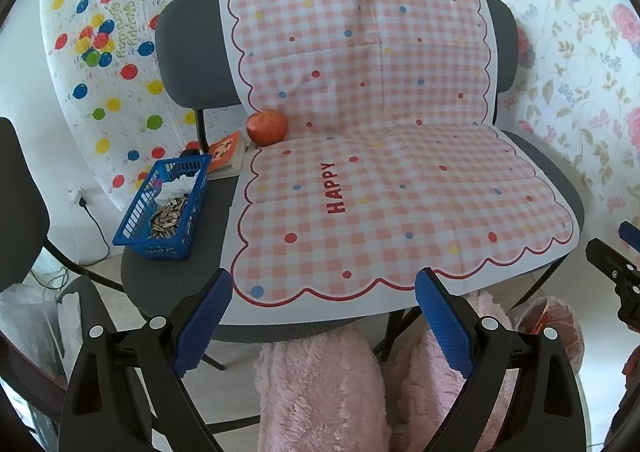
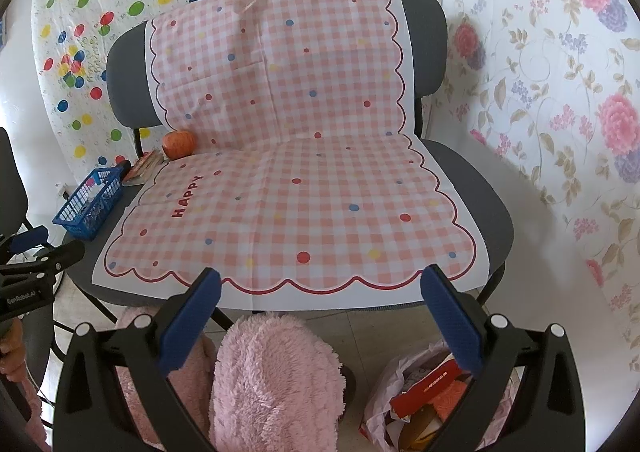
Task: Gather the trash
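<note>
Both grippers, left and right, hang empty with fingers spread wide, just off the seat's front edge. Blue basket sits at seat's left side, holding seed shells and tissue. Apple rests behind it, against checked cloth.

Bright, even daylight in both views; the wall toward ten o'clock is washed out. Shadows are soft. Fisheye bending and black vignetting ring the edges; focus is sharp.
</note>
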